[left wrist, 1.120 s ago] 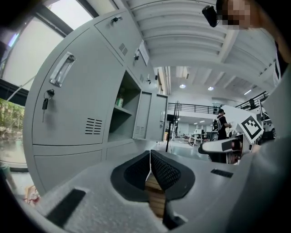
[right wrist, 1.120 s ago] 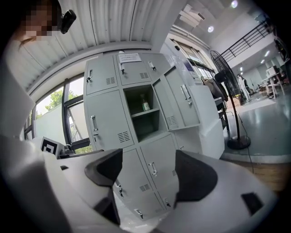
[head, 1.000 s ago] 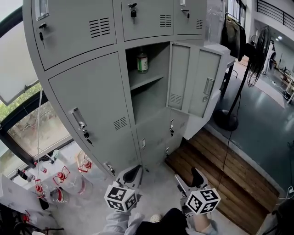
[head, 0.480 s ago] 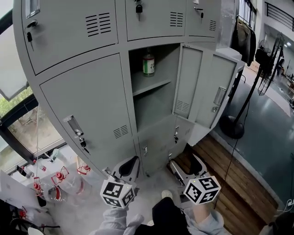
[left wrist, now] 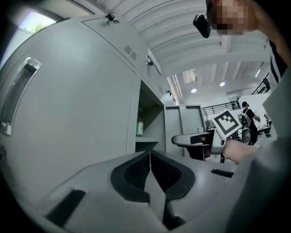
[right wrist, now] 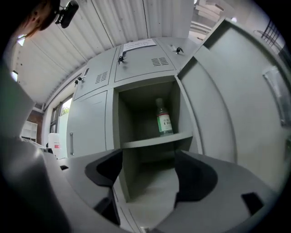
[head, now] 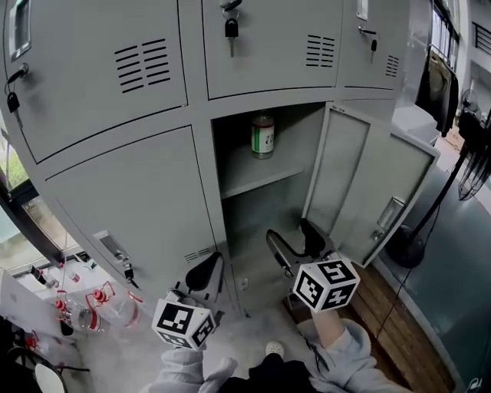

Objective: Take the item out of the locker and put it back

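A clear bottle with a green-and-white label (head: 263, 135) stands upright on the inner shelf (head: 257, 178) of the open grey locker (head: 253, 115); the right gripper view looks up at the bottle (right wrist: 163, 119), and the left gripper view shows it small (left wrist: 139, 127). My right gripper (head: 294, 238) is open and empty, raised in front of the lower part of that compartment, below the shelf; the same gripper (right wrist: 148, 169) points into the opening. My left gripper (head: 205, 278) is shut with nothing in it, low by the closed locker door to the left; its pads (left wrist: 150, 169) meet.
The locker door (head: 376, 196) hangs open to the right of my right gripper. Closed locker doors with keys (head: 229, 23) sit above and to the left. Plastic bottles (head: 96, 303) lie on the floor at lower left. A wooden pallet (head: 395, 303) is at lower right.
The view has closed in on the locker. My right gripper has risen from near the floor to the front of the open compartment. My left gripper stays low and shut.
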Motion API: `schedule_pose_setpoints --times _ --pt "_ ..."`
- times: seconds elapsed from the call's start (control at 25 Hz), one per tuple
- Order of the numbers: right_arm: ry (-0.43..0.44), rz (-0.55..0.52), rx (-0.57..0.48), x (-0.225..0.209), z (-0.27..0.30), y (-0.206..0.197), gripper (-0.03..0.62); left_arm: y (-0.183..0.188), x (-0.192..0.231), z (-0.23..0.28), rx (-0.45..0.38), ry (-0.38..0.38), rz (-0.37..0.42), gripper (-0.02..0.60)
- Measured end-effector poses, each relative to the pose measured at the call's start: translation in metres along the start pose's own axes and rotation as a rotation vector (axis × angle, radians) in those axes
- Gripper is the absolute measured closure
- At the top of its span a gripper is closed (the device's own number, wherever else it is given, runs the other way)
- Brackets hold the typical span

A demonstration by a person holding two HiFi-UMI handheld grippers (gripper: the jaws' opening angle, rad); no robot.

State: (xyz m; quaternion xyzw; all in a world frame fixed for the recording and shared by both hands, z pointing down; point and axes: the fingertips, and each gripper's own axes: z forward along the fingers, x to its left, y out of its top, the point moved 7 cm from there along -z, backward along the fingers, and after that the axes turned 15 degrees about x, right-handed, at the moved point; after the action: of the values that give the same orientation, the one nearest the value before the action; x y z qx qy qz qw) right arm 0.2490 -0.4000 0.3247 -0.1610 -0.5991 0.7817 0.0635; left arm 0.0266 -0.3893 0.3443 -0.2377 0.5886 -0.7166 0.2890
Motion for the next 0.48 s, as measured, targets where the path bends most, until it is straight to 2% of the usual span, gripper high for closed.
schedule_pose_setpoints --times 0.12,0.32,0.48 --pt "0.041 -0.047 -0.027 -0.008 0.033 0.04 0.247 0.017 0.005 0.009 -0.012 0.053 0.017 0.57" --pt "0.036 -0.091 -0.082 -0.026 0.079 0.095 0.247 0.035 0.014 0.02 -0.038 0.111 0.017 0.569" --pt "0.032 -0.118 -0.078 -0.039 0.114 0.13 0.247 0.036 0.015 0.024 -0.043 0.15 0.011 0.569"
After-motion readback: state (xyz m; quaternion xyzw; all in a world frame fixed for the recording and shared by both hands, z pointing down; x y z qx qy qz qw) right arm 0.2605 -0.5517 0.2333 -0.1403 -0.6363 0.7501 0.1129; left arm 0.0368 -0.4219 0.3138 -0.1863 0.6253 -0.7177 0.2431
